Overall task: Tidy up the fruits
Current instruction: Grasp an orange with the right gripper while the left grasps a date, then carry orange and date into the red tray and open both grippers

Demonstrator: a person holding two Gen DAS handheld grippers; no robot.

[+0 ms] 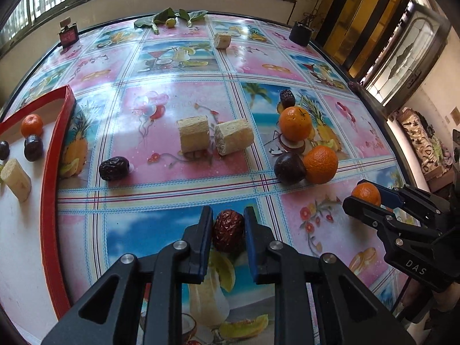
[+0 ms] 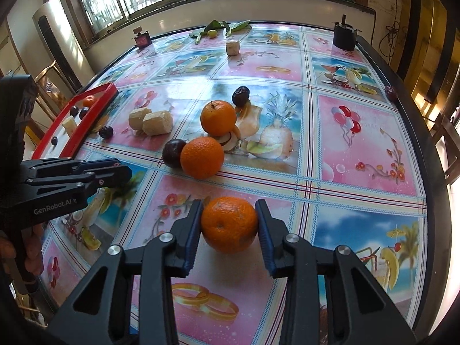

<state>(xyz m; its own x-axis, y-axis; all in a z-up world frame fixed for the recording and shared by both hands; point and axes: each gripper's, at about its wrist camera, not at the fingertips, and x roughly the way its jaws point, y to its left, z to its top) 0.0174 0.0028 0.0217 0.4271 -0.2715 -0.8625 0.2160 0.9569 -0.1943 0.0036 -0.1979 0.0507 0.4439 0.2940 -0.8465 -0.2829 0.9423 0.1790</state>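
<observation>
A red date [image 1: 228, 231] is seen between the two blue-padded fingers of the left gripper [image 1: 228, 224], low over the counter [image 1: 187, 92]; the pads are drawn in against both sides of the fruit, so the date is pinched. Whether the date is lifted clear of the patterned cloth cannot be told. An orange [image 2: 229, 223] is clamped between the fingers of the right gripper [image 2: 229, 222], the pads pressed to its left and right flanks; in the left wrist view the same orange [image 1: 366, 194] is shown at the tip of that gripper, to the right of the date and well apart from it.

Beyond the right gripper, two more oranges [image 2: 202, 156] [image 2: 218, 118] are seen on the counter, a dark plum [image 2: 173, 153] touching the nearer one and a dark date [image 2: 241, 95] just behind the farther one. Two pale sugarcane pieces [image 1: 193, 133] [image 1: 234, 140] are laid side by side near the middle of the counter, with another dark date [image 1: 114, 168] to their left. A red-rimmed tray [image 1: 54, 155] is set at the left edge, and in it a small orange [image 1: 31, 125], two dark plums and one sugarcane piece [image 1: 16, 178] are held. A fourth sugarcane piece [image 1: 222, 40] and a leafy sprig [image 1: 169, 18] are placed at the far side.
</observation>
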